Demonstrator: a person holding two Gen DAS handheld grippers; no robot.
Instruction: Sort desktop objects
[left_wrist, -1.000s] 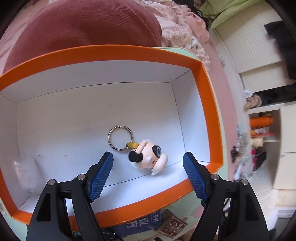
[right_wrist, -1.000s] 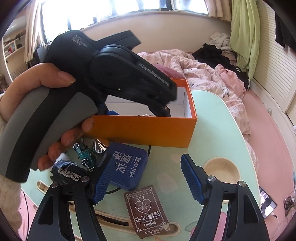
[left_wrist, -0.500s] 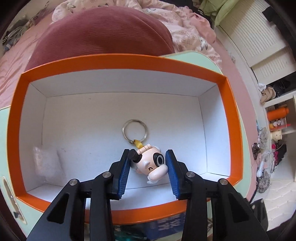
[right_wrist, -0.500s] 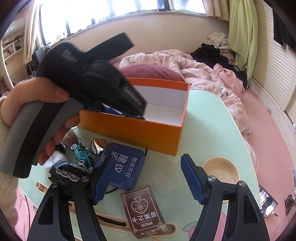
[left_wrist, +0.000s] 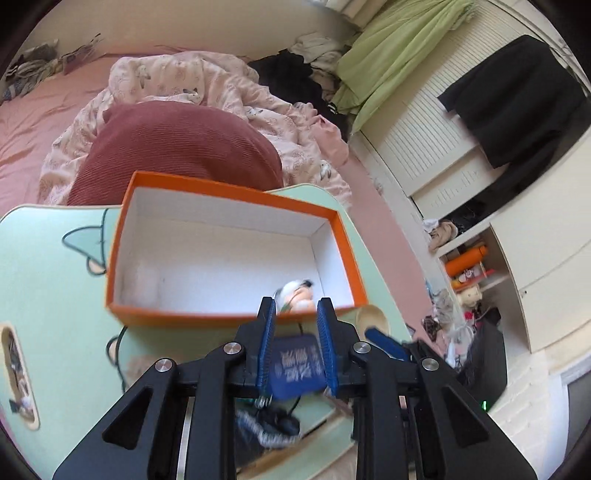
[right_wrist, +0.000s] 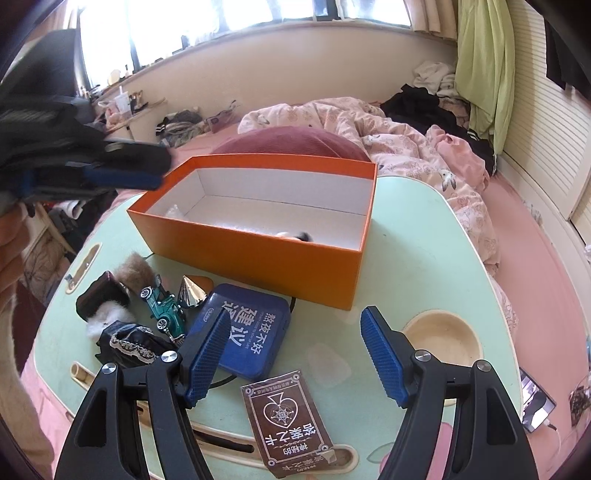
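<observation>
Your left claw (left_wrist: 295, 314) is partly closed and holds nothing; your right claw (right_wrist: 295, 354) is wide open and empty. The keychain toy (left_wrist: 295, 293) lies in the orange box (right_wrist: 258, 243). Reach for the blue tin (right_wrist: 247, 332) at 9 o'clock and squeeze its sides evenly.

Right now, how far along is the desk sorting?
Done: keychain figure lies in the orange box. In hand: nothing; left gripper and right gripper are empty. Left on the table: blue tin, card pack, toy car, silver cone.
</observation>
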